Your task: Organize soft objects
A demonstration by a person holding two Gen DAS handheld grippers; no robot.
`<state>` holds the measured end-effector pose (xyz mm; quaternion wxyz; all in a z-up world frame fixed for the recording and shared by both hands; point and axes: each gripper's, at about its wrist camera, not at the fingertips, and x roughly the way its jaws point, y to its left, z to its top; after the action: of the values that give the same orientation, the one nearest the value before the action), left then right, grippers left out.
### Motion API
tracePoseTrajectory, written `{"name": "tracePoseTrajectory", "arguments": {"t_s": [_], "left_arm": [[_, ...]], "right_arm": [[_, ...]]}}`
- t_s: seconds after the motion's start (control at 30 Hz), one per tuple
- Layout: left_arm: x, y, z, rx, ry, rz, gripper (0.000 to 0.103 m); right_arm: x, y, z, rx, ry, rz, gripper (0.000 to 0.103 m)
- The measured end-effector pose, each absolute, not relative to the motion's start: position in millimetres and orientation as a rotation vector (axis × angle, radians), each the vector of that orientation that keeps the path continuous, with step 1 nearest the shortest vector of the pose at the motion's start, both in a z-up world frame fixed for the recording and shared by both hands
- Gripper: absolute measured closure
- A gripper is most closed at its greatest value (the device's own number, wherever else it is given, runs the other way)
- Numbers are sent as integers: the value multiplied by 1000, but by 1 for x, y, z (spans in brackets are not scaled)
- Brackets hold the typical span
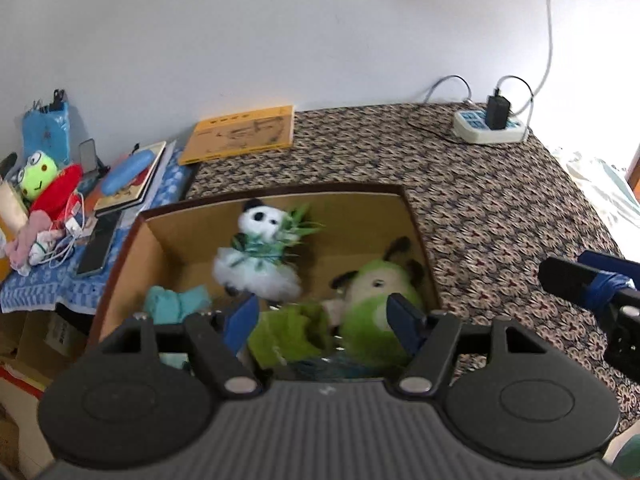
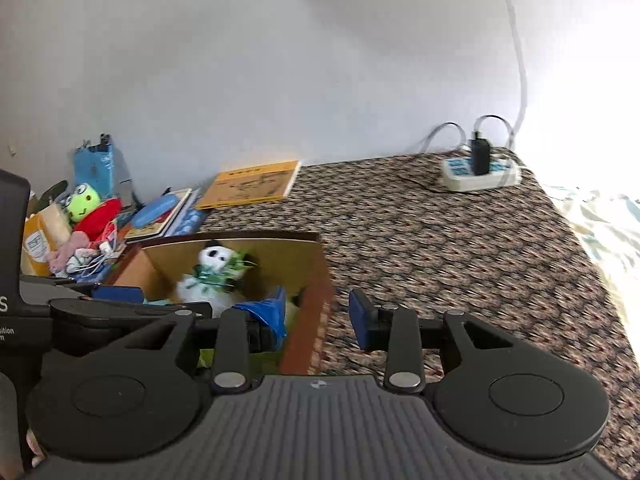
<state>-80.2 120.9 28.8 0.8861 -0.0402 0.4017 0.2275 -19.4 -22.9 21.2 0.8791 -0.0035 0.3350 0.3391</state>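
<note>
An open cardboard box (image 1: 416, 216) stands on the patterned bed. Inside lie a white panda plush with green leaves (image 1: 256, 256), a green plush with black ears (image 1: 380, 292), a green cloth (image 1: 292, 332) and a teal cloth (image 1: 172, 304). My left gripper (image 1: 322, 320) is open and empty above the box's near side. My right gripper (image 2: 320, 316) is open and empty over the box's right wall (image 2: 308, 320); the panda (image 2: 212, 276) shows there too. The right gripper shows at the right edge of the left wrist view (image 1: 592, 284).
A side table at left holds a frog plush in red (image 1: 44, 184), a pink cloth (image 1: 28, 240), books (image 1: 132, 184), a phone and cables. A yellow booklet (image 1: 240, 134) and a power strip (image 1: 490, 126) lie by the wall. The patterned bedspread (image 1: 500, 208) spreads to the right.
</note>
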Motion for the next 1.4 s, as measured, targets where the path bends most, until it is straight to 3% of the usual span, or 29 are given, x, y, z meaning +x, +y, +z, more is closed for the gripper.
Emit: {"name": "tracePoseTrajectory", "arguments": {"t_s": [0.7, 1.4], "left_arm": [[-53, 2, 2, 0, 962, 323, 34], [-39, -21, -21, 9, 1082, 342, 33]], "right_arm": [[-13, -126, 0, 12, 775, 553, 82], [-1, -155, -32, 41, 883, 548, 82]]}}
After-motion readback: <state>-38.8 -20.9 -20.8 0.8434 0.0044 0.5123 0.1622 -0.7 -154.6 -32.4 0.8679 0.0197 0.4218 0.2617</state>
